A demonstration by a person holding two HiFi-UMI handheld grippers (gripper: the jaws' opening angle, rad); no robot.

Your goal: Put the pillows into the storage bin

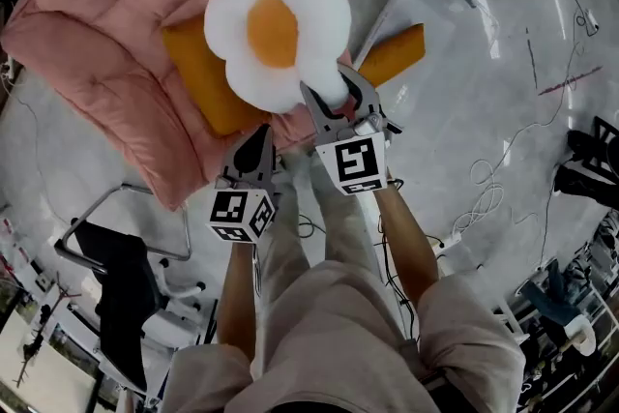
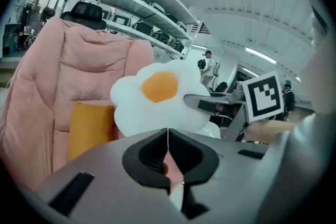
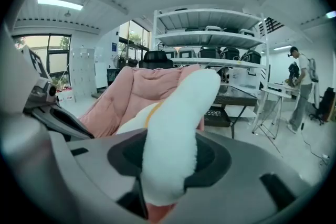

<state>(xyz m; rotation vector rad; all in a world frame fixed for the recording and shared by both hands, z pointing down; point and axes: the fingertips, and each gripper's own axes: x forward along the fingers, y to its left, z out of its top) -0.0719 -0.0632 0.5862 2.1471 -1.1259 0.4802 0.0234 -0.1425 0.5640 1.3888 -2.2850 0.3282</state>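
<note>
Beige trousers (image 1: pixel 329 324) of the person fill the bottom of the head view, and both forearms reach forward above them, each one with a gripper. The right gripper (image 1: pixel 327 97) is clamped on one white petal of the flower pillow (image 1: pixel 276 24). In the right gripper view the soft petal is squeezed between the two dark pads and stands up from them. This pillow is white with a round orange centre. It is held in the air above the pink lounge chair (image 1: pixel 87 34), and I see nothing else that touches it.

The left gripper (image 1: pixel 261 138) is just beside the right one, on its left and a little nearer to the person. Its jaws are together, pad against pad, with nothing between them. It points towards the flower pillow but does not touch it.

Under the flower pillow, one orange pillow (image 1: pixel 205 82) lies on the seat of the pink chair. A second orange pillow (image 1: pixel 395 53) shows to the right of the right gripper, at the near edge of the clear storage bin (image 1: pixel 435 0), which is on the grey floor (image 1: pixel 464 111). I cannot tell if this pillow is inside the bin or only against it. A black office chair (image 1: pixel 126 290) stands at the lower left, and white cables (image 1: pixel 488 193) lie on the floor at the right.
</note>
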